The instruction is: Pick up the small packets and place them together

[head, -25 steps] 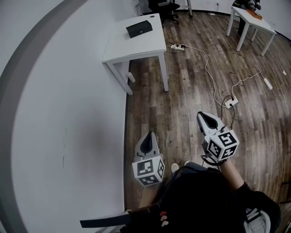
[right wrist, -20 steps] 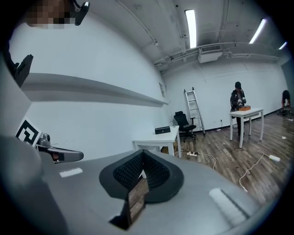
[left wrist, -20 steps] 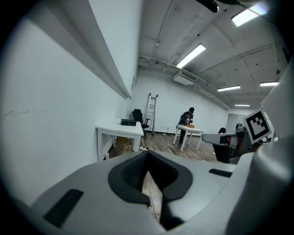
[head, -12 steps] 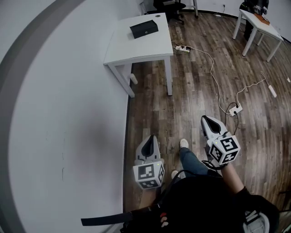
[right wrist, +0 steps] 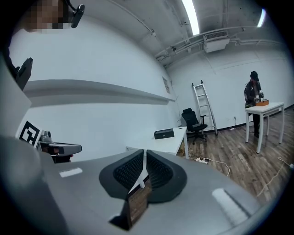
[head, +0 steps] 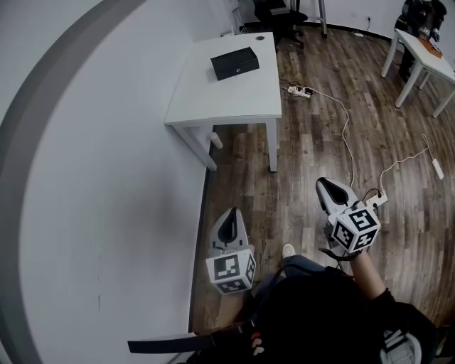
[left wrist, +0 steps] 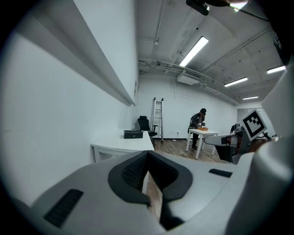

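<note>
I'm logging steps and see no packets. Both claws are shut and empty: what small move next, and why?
Probably a step toward the white table: it stands ahead, beyond reach, with only a black box showing on it. Left claw and right claw are shut on nothing.

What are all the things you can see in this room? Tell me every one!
Near table: one, white, against the wall.
Box: one, black, on the near table.
Office chair: one, black, beyond the near table.
Far table: one, white, top right.
Ladder: one, silver, at the back wall.
Power strips: at least two, white, on the wood floor.
Other person: one, dark clothes, at the far table.
Left gripper: grey, shut, empty.
Right gripper: grey, shut, empty.
</note>
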`<action>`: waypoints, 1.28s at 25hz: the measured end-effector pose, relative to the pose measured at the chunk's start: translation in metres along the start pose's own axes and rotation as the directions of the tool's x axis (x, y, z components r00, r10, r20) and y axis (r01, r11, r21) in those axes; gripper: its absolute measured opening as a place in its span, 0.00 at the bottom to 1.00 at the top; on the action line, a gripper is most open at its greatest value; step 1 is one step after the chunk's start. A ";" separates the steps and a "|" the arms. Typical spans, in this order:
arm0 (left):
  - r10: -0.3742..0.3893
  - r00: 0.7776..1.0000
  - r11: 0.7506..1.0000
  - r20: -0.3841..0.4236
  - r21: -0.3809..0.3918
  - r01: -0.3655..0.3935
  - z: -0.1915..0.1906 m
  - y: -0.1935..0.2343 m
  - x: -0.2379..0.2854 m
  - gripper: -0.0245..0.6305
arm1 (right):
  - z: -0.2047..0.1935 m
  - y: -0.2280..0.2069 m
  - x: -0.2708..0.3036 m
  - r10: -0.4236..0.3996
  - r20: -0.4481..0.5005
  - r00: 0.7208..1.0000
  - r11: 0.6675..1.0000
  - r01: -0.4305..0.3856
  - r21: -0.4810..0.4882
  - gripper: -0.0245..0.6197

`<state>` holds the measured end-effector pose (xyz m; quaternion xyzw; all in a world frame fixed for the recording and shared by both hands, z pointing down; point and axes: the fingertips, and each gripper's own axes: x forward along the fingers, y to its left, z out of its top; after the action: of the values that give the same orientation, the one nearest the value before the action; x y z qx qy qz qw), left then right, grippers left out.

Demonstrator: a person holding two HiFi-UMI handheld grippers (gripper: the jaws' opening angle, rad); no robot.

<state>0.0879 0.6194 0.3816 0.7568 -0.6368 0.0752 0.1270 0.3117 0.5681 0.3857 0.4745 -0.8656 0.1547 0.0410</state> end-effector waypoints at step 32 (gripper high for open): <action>-0.018 1.000 0.997 -0.001 0.079 0.018 0.123 0.138 0.410 0.04 | 0.098 -0.067 0.409 0.026 -0.006 1.000 0.992 -0.027 -0.123 0.04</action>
<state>0.0196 0.1751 0.3904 0.7669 -0.6264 0.0992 0.0979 0.1508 0.1737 0.3975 0.4591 -0.8797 0.1025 0.0700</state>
